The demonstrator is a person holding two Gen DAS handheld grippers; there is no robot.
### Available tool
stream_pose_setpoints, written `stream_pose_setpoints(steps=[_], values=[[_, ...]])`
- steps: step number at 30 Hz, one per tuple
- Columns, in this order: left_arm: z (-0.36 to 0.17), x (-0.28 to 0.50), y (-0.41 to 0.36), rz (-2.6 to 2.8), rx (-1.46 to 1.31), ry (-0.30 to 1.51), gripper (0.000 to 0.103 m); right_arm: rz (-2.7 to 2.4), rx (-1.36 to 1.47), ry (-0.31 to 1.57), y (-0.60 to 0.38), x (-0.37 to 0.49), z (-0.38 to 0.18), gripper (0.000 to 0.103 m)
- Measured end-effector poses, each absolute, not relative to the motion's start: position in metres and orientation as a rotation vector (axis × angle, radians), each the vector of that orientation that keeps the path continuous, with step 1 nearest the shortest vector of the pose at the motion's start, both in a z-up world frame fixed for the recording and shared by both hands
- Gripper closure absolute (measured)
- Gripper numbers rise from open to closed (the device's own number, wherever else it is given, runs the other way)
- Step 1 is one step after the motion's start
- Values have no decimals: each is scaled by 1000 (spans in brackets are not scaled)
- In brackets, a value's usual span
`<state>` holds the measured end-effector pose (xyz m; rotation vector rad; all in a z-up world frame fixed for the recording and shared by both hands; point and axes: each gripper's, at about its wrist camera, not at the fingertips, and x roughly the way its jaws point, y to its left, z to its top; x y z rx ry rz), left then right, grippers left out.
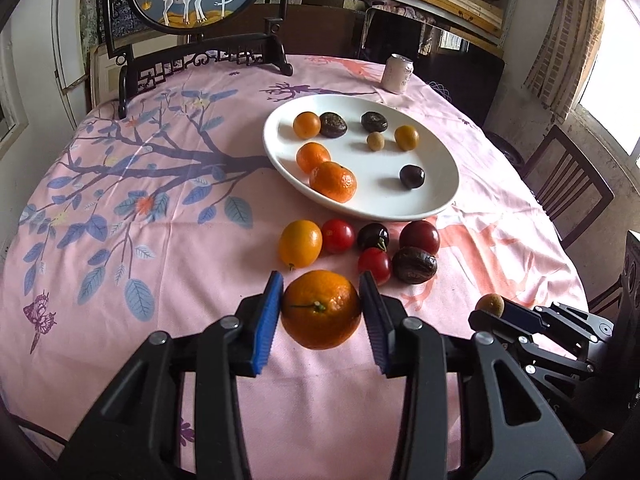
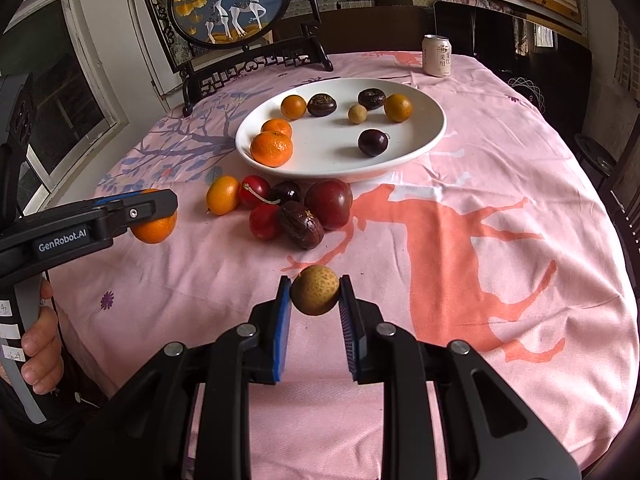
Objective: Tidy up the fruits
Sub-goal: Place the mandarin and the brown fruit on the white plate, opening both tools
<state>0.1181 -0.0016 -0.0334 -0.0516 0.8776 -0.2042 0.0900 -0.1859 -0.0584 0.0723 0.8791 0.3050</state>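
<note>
**Both grippers loaded, and the plate is filling up**

The left gripper [image 1: 320,307] is clamped on a mandarin [image 1: 321,309], pads pressing its sides, and the fruit hangs clear of the surface [image 1: 168,272], well short of the white plate [image 1: 436,208]. The right gripper [image 2: 313,294] is closed on a small tan longan [image 2: 315,290], caught right at the fingertips, also on the near side of the plate.

That longan is the worry. It's round, hard-looking and held only by the very tips; I'd say any jolt could squirt it out and send it rolling across the cloth. The mandarin looks safer, but it's soft, and a harder squeeze might bruise it.

Now the route. Right against the plate's near rim sits a loose cluster [image 1: 360,248]: a yellow-orange fruit, red ones, dark ones, a wrinkled brown one, all touching or nearly so. Either gripper coming in low would plough through them, so I'd expect a high approach to be needed.

On the plate itself, two mandarins [image 1: 324,170] crowd the near-left part, with dark fruits, small orange ones and another longan further in. A drop there could knock one rolling.

Beyond the plate stand a drinks can [image 1: 397,74] and a framed deer screen [image 1: 200,12], both well out of the way.
</note>
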Motion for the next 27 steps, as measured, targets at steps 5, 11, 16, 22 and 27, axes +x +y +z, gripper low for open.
stream_pose_setpoints(steps=[5, 11, 16, 22, 27], values=[[-30, 128, -2, -190, -42, 882, 63, 314, 70, 888, -186, 95, -61, 79], [2, 194, -19, -188, 25, 868, 63, 293, 11, 819, -196, 139, -29, 79], [6, 285, -48, -182, 72, 917, 63, 277, -67, 782, -196, 213, -17, 79], [-32, 352, -76, -165, 94, 1017, 63, 240, -75, 880, -207, 288, -48, 79], [-38, 364, -80, -178, 83, 1026, 62, 235, -75, 897, -211, 306, -57, 76]])
